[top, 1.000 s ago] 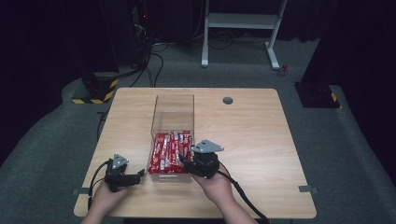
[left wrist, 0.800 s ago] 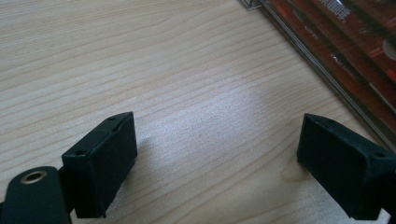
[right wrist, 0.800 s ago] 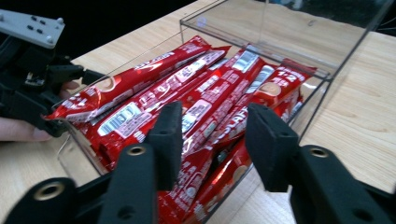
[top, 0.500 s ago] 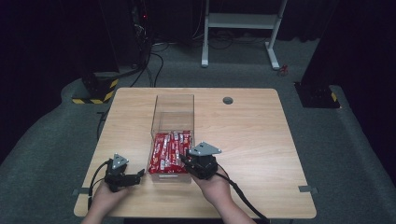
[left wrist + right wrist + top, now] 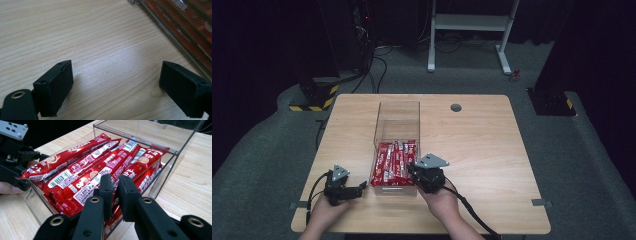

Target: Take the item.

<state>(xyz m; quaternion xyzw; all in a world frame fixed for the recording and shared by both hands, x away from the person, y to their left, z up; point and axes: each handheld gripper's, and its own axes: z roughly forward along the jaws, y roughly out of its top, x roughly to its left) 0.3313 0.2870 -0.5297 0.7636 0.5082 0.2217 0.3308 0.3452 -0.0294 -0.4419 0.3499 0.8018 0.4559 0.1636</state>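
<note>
A clear plastic box stands lengthwise at the table's middle. Its near half holds several red coffee sachets, which lie lengthwise in a heap. My right gripper is at the box's near right corner. Its jaws are shut with a thin gap and nothing between them, just above the sachets. To the left of the box, my left gripper rests low over the bare wood. It is open and holds nothing, with the box wall and sachets to its right.
The wooden table has a round cable hole at the back right. The box's far half holds nothing. Behind the table, on a grey floor, stands a white frame. Each gripper trails a black cable toward the near edge.
My right gripper has shifted slightly toward the box's near end. The left gripper has stayed where it was.
</note>
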